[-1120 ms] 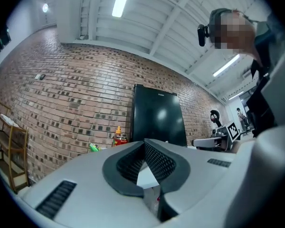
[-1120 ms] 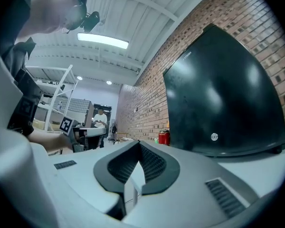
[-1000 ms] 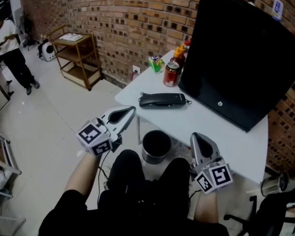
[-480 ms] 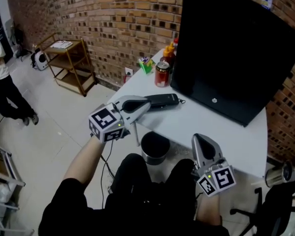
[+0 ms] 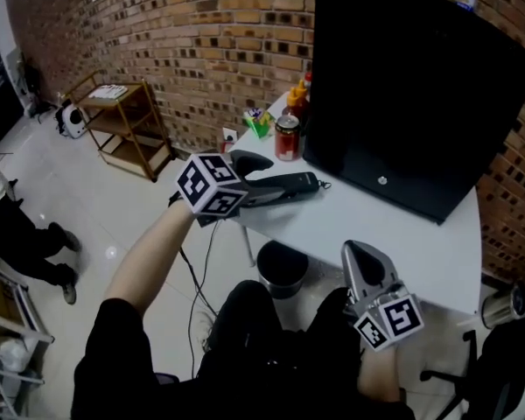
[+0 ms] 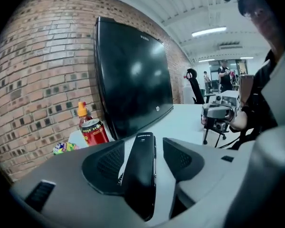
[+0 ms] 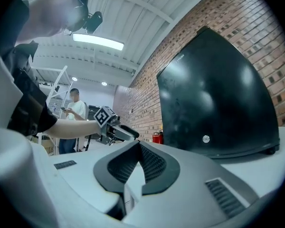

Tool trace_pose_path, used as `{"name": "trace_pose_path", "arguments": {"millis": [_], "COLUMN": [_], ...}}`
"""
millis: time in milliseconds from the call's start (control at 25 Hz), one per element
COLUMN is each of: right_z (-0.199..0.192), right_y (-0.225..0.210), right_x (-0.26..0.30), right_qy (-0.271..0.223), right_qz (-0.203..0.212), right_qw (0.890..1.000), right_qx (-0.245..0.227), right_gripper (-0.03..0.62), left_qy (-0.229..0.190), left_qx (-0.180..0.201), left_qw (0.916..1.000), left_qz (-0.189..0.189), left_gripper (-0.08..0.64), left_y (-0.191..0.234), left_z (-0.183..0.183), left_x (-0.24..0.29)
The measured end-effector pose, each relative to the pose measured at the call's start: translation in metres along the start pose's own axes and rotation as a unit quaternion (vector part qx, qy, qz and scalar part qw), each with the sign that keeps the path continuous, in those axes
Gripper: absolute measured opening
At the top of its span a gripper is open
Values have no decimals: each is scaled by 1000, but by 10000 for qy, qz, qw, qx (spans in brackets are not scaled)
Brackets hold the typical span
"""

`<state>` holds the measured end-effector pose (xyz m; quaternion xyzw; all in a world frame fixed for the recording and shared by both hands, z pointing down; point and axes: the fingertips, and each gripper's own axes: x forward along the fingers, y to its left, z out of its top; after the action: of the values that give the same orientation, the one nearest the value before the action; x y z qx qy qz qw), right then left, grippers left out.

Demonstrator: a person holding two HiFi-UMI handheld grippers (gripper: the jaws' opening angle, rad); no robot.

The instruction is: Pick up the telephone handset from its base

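The left forearm reaches out from the body to the worktop's [image 5: 359, 226] near corner, wrist tipped a little downward. The left tongs [image 6: 143, 144] are opening, straddling the telephone handset [image 5: 284, 185] without pressing it (a gap shows on one side). The handset lies flat on the white worktop, before the black monitor [image 5: 402, 86] and near a red can [image 5: 287, 138]. The right tongs [image 7: 138, 148], held level by the lap, are closed on nothing.

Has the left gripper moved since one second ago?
Yes. The left gripper went from beside the table edge to the telephone handset; its jaws are opening, with the handset between them.
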<state>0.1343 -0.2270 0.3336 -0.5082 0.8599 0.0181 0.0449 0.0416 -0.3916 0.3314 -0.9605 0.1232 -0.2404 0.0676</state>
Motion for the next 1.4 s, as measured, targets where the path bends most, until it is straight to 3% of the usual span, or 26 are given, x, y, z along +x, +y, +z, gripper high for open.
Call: {"name": "trace_pose_path", "arguments": {"millis": [80, 280, 560, 760, 1080, 1400], "right_z": [-1, 1, -2, -3, -3, -1], "right_y": [-2, 0, -5, -8, -8, -14], "right_x": [1, 2, -7, -6, -2, -2], "right_qy": [19, -229, -127, -139, -142, -214], "right_qz": [15, -2, -51, -91, -56, -95], "right_qw": [10000, 9996, 9997, 9997, 9997, 9993], "right_qx": [-14, 180, 218, 186, 214, 283], "right_gripper": [11, 11, 11, 11, 11, 11], "left_qy": [324, 1249, 1638, 1663, 1234, 8], "left_qx": [48, 188, 56, 208, -2, -142], "left_qw": [9993, 9911, 9834, 9835, 9899, 9991], "left_qz": [-175, -412, -783, -681, -694, -402], "left_gripper": [304, 304, 304, 253, 249, 247], "left_y": [-4, 4, -1, 4, 7, 20], "left_z": [-10, -32, -39, -40, -37, -10], "left_x": [10, 23, 33, 36, 34, 13]}}
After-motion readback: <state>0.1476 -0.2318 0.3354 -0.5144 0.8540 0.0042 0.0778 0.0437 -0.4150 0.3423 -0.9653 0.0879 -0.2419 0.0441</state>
